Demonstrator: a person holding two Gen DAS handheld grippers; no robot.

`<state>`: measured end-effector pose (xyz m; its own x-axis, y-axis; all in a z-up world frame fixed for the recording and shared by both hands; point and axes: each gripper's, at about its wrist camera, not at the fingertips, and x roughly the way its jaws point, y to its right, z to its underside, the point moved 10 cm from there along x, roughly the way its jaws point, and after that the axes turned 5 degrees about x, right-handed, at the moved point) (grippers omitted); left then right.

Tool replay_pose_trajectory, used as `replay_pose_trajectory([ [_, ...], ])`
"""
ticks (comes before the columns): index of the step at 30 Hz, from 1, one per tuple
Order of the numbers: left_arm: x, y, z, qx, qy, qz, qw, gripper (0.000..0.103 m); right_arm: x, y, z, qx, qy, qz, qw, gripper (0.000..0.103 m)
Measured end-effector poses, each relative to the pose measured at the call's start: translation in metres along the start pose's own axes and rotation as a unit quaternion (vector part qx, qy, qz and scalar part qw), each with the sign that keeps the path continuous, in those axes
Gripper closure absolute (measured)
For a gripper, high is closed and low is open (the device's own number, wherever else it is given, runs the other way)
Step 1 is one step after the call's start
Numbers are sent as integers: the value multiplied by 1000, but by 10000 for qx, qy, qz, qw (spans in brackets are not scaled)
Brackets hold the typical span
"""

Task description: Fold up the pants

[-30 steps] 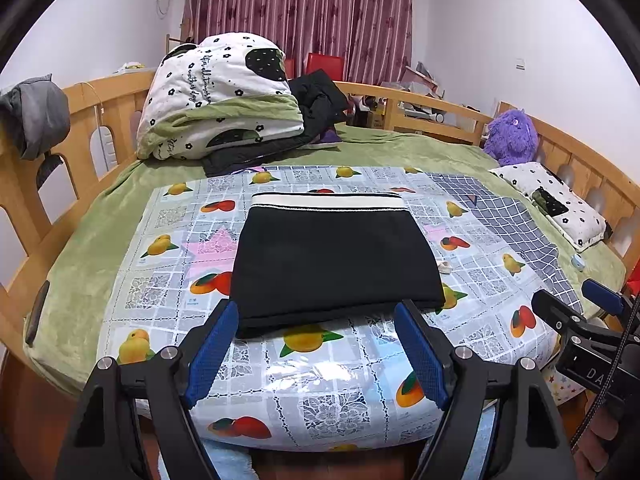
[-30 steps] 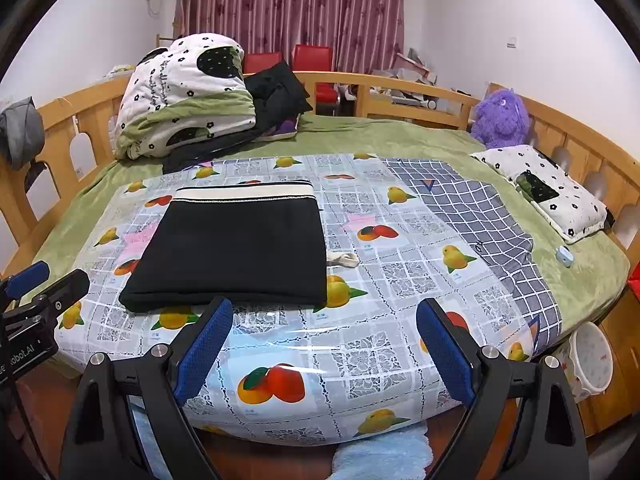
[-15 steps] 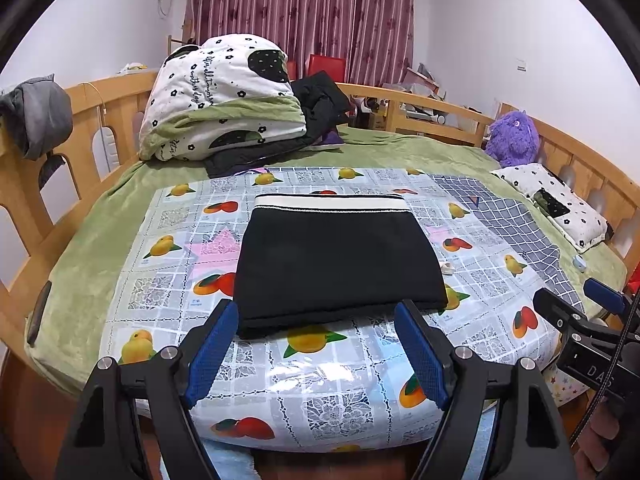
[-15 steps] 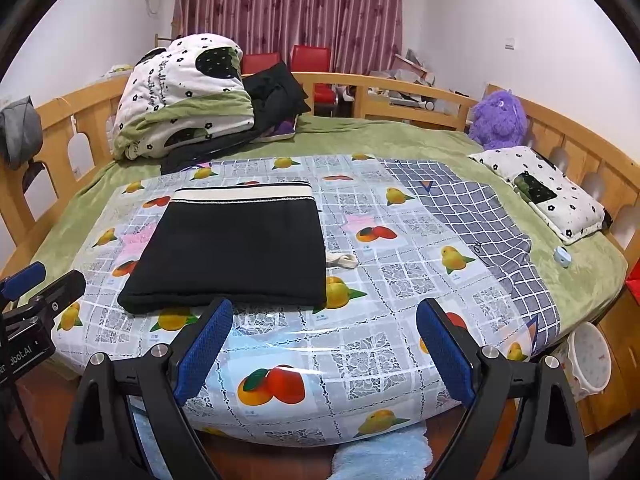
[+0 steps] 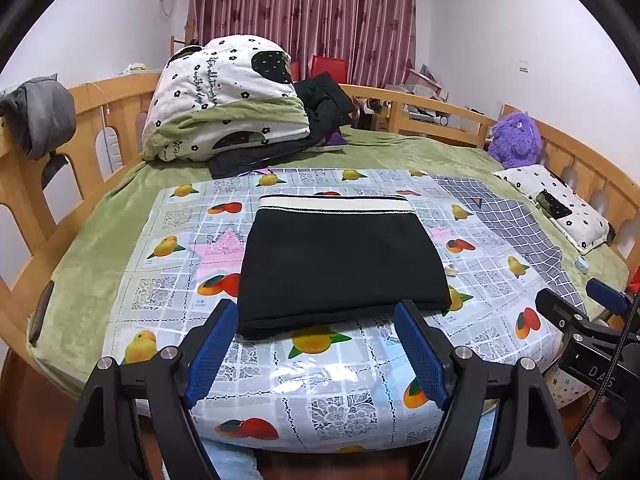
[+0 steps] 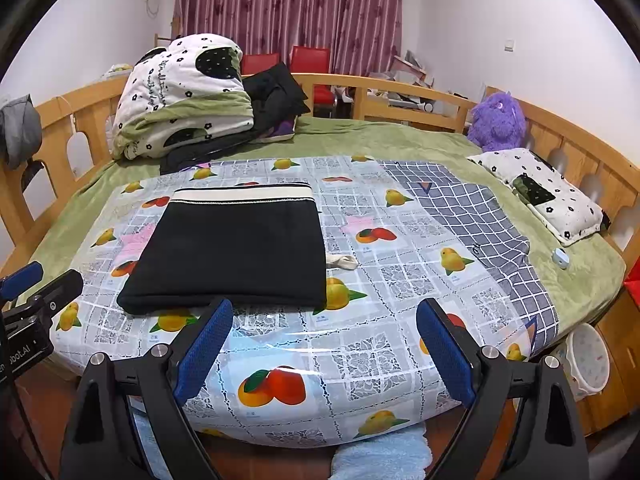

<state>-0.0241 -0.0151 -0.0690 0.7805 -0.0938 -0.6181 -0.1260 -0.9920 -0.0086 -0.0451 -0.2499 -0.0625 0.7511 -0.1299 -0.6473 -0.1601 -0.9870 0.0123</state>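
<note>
The black pants [image 5: 340, 264] are seen folded into a neat rectangle on the bed's fruit-print cover [image 5: 344, 364]. Both left tongs [image 5: 316, 354] and right tongs [image 6: 326, 354] are held released, empty, short of the bed. Folding is judged finished; at most, withdrawal is called for.

The black knit pants with a cream, dark-striped waistband [image 5: 340, 264] [image 6: 236, 248] lie folded into a flat rectangle, waistband at the far edge, fold apparently nearest, left of centre.

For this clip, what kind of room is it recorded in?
A bedroom, most likely: a wooden-railed bed with a folded quilt, a pillow and a purple plush toy, curtains behind.
</note>
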Motion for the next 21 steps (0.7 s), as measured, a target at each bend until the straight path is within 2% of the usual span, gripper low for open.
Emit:
replay_pose_trajectory([
  [21, 0, -4, 2, -82, 34, -49, 9999, 24, -2, -11, -1, 29, 32, 43, 10000, 11],
])
